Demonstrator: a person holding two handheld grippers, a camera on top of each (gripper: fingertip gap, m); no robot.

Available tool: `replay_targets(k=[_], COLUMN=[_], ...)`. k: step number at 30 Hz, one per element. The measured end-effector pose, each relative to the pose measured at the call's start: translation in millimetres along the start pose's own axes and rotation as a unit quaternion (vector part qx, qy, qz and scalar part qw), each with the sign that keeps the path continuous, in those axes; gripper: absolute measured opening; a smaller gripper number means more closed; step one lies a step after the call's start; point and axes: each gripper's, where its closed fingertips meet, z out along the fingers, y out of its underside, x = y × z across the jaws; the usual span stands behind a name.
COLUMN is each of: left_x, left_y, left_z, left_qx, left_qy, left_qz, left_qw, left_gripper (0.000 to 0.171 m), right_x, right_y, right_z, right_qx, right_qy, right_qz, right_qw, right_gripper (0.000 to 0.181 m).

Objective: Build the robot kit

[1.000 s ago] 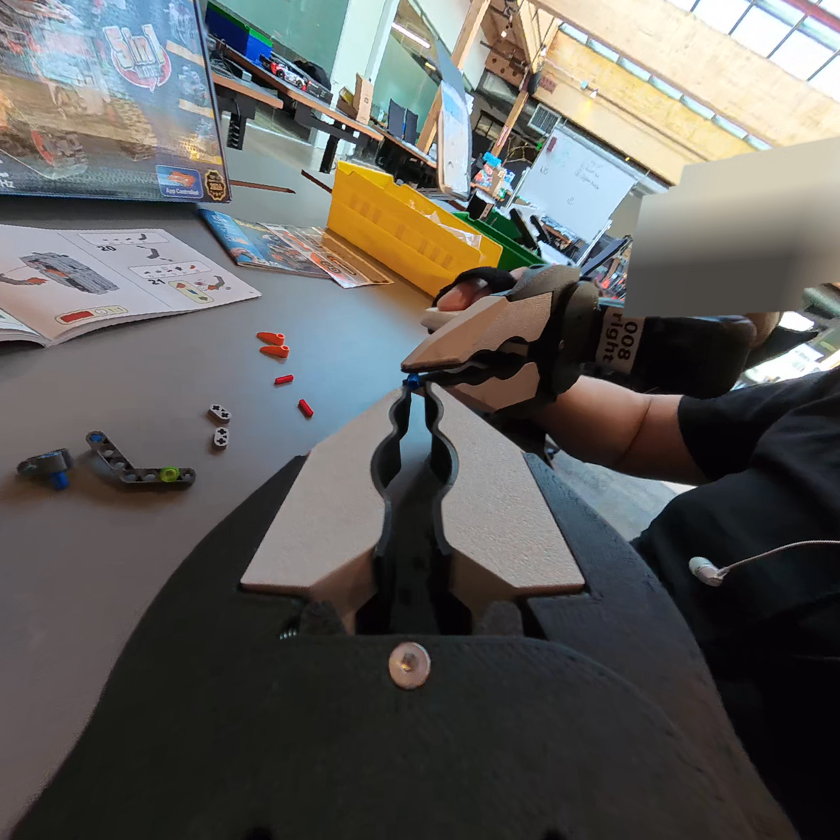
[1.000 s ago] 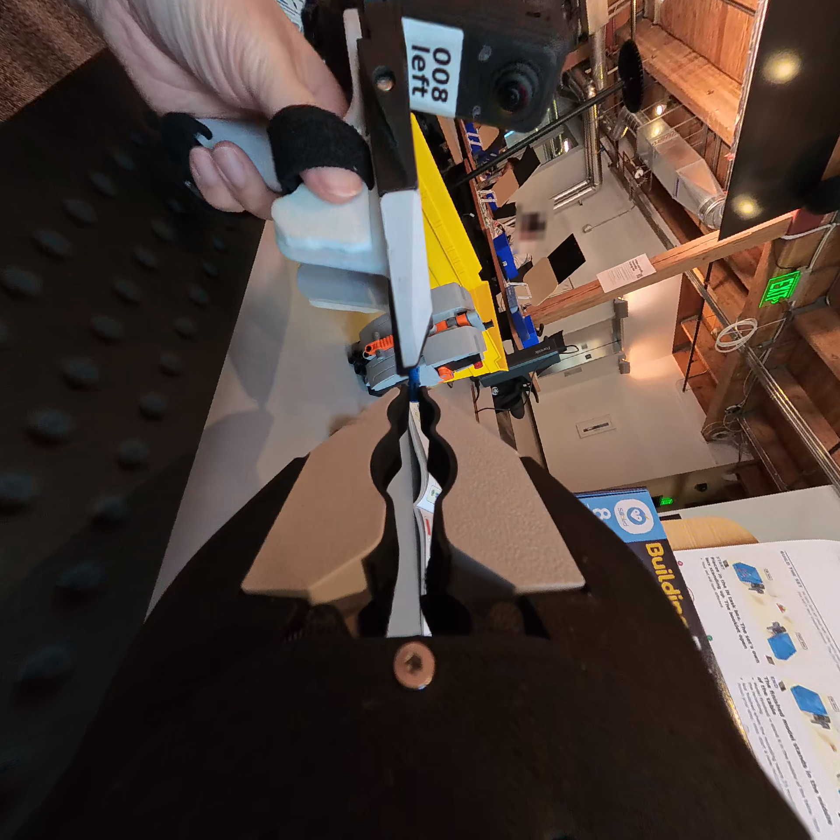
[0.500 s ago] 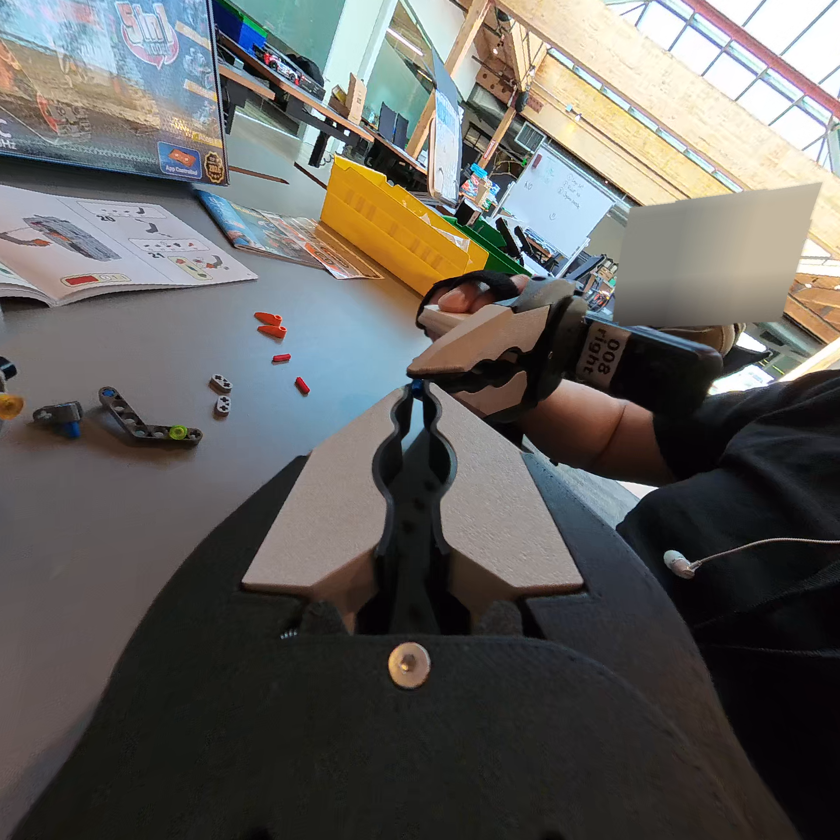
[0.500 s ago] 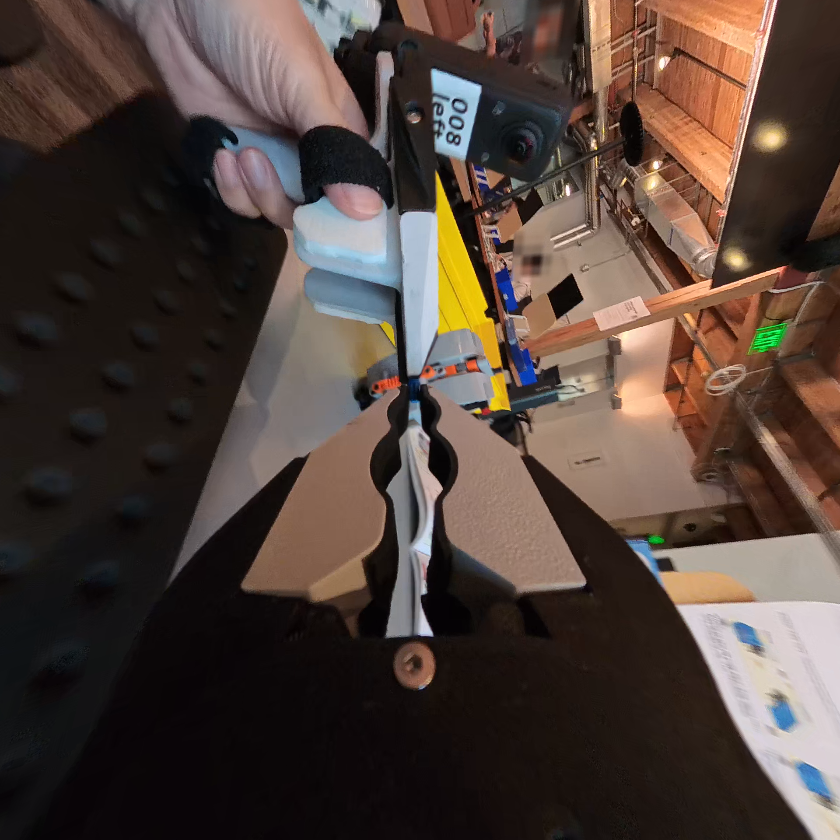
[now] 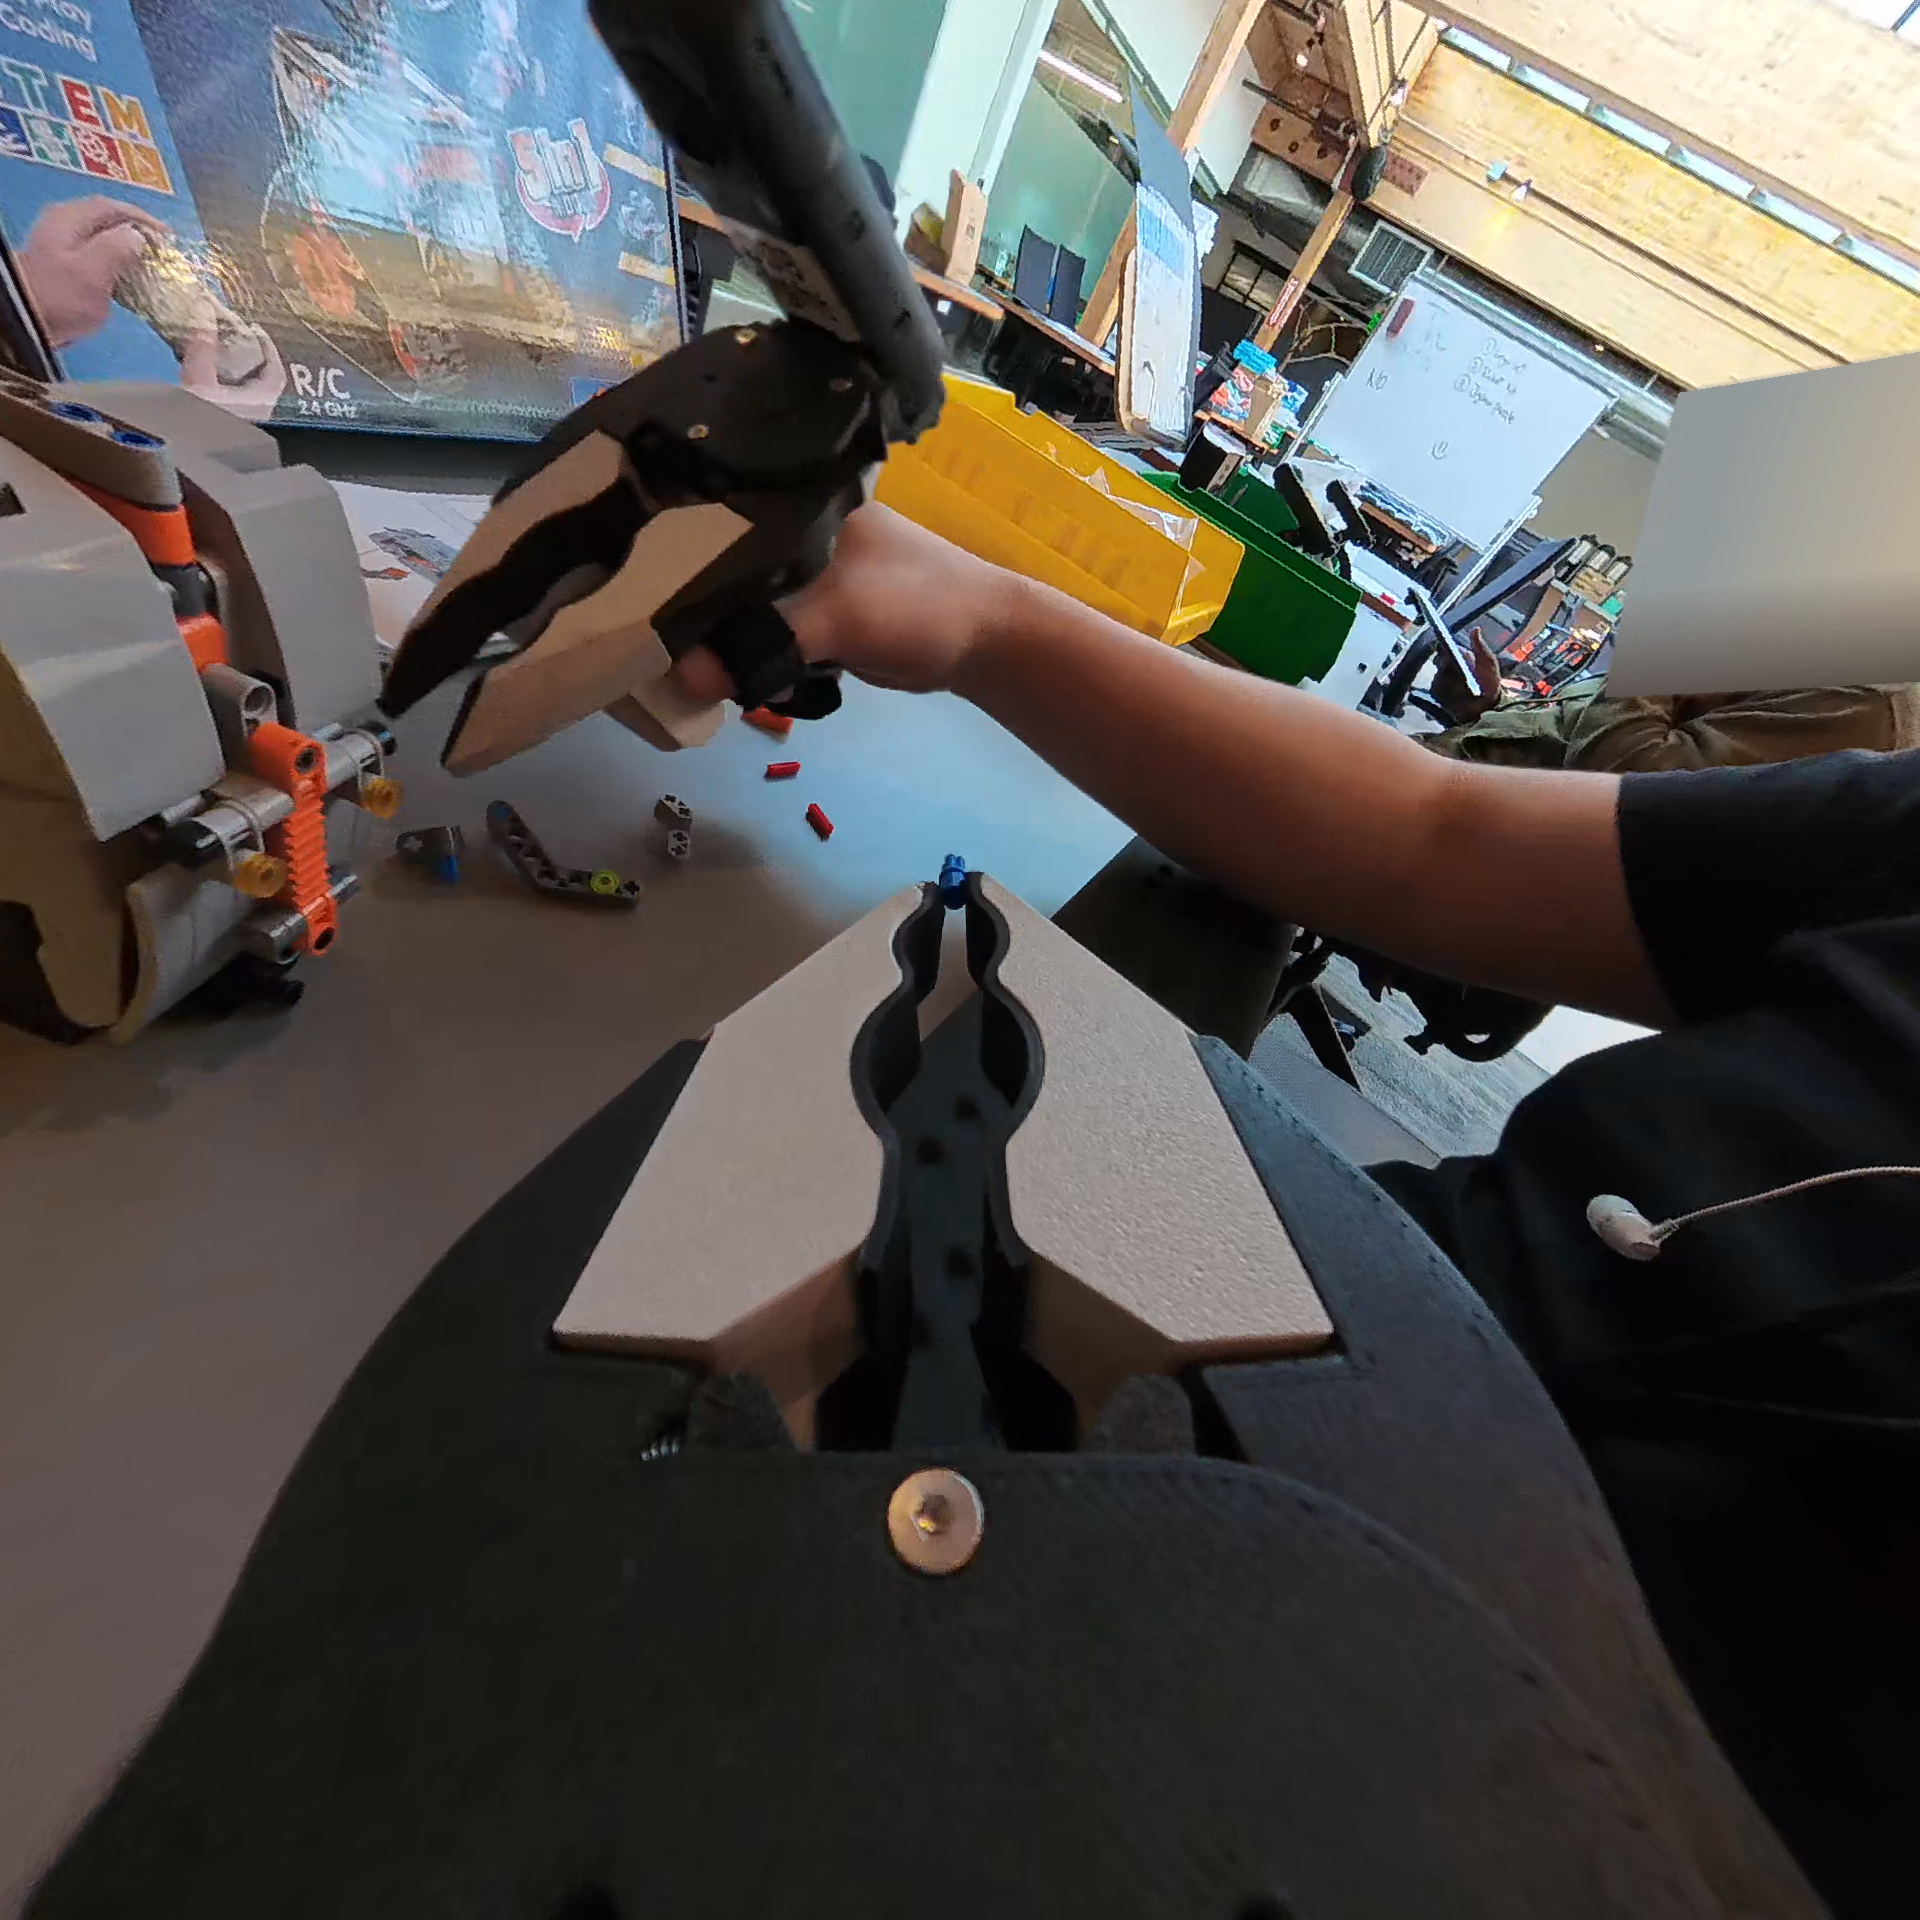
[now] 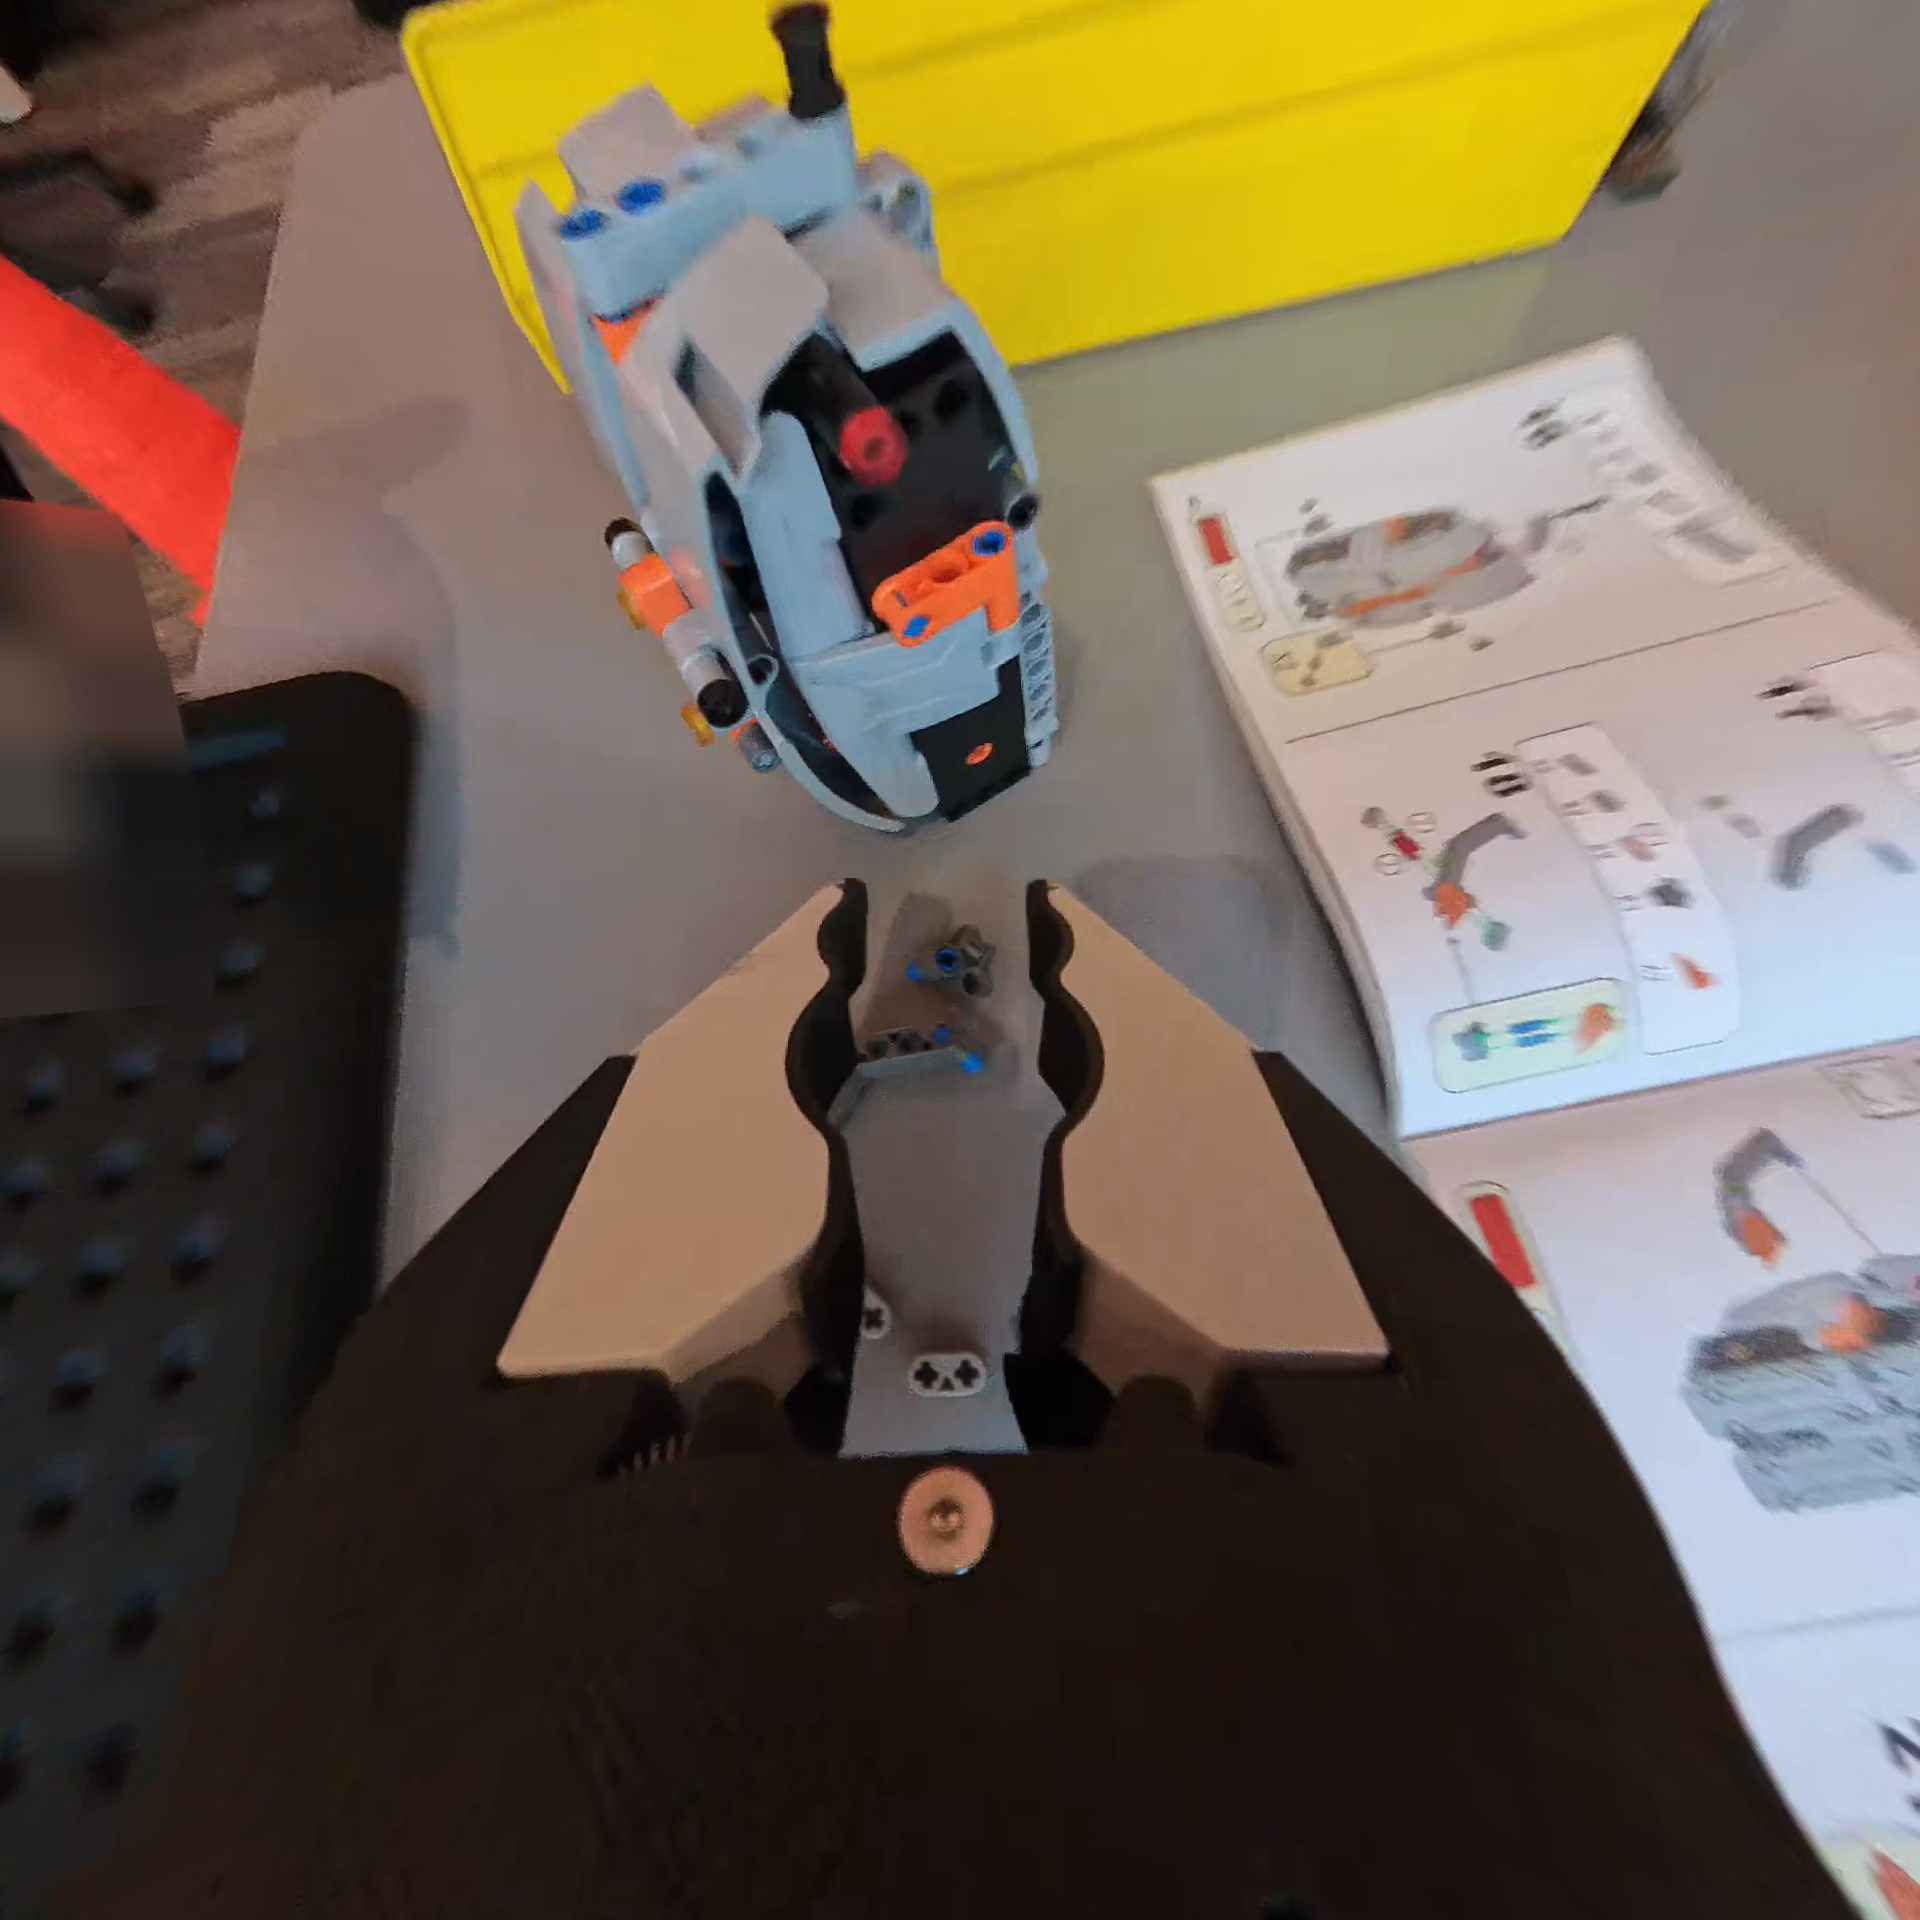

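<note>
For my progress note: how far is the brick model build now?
Done: the grey and orange model stands largely built. In hand: the left gripper is shut on a small blue pin; the right gripper is open and empty above loose grey pieces. Left: the bent beam and red pins lie unattached on the table.

Left tongs [image 5: 951,896]: tan wedge fingers, wavy black inner pads, textured black body, silver screw. Right tongs [image 6: 945,899]: identical. Person: black short sleeve [image 5: 1766,883].
</note>
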Motion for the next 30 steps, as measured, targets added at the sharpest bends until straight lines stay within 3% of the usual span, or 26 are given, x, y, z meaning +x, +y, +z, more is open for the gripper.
replay_targets(k=[9, 10, 11, 16, 20, 23, 26, 30], left_x=[-0.9, -1.2, -1.3, -2.0, -0.2, -0.5, 0.5, 6.3], left_y=[1.2, 1.8, 2.3, 1.5, 0.7, 6.9, 13.5, 15.0], left_z=[-9.7, -9.7, -9.8, -11.6, -15.8, -16.7, -13.5, -5.6], left_qx=[0.005, 0.006, 0.006, 0.01, 0.01, -0.004, -0.018, -0.026], left_qy=[0.007, 0.008, 0.009, 0.01, 0.004, -0.008, -0.014, -0.006], left_qz=[-0.007, -0.009, -0.01, -0.011, -0.006, 0.004, 0.012, 0.018], left_qw=[1.0, 1.0, 1.0, 1.0, 1.0, 1.0, 1.0, 0.999], left_gripper=[0.002, 0.003, 0.002, 0.003, 0.002, 0.003, 0.003, 0.003], right_x=[5.0, 4.7, 2.2, 1.7, -23.8, -39.9, -39.7, -26.6], right_y=[31.5, 31.0, 29.7, 18.9, 14.3, 42.8, 86.3, 131.1], right_z=[15.3, 15.1, 15.3, 7.4, -29.7, -67.2, -102.5, -146.8], right_qx=[-0.107, -0.102, -0.095, -0.05, -0.017, -0.088, -0.22, -0.376], right_qy=[-0.013, -0.018, -0.028, -0.004, 0.063, 0.16, 0.224, 0.274], right_qz=[-0.011, -0.015, -0.017, -0.056, -0.146, -0.275, -0.377, -0.451], right_qw=[0.994, 0.994, 0.995, 0.997, 0.987, 0.944, 0.872, 0.762], right_gripper=[0.025, 0.011, 0.008, 0.007, 0.007, 0.007, 0.007, 0.008])
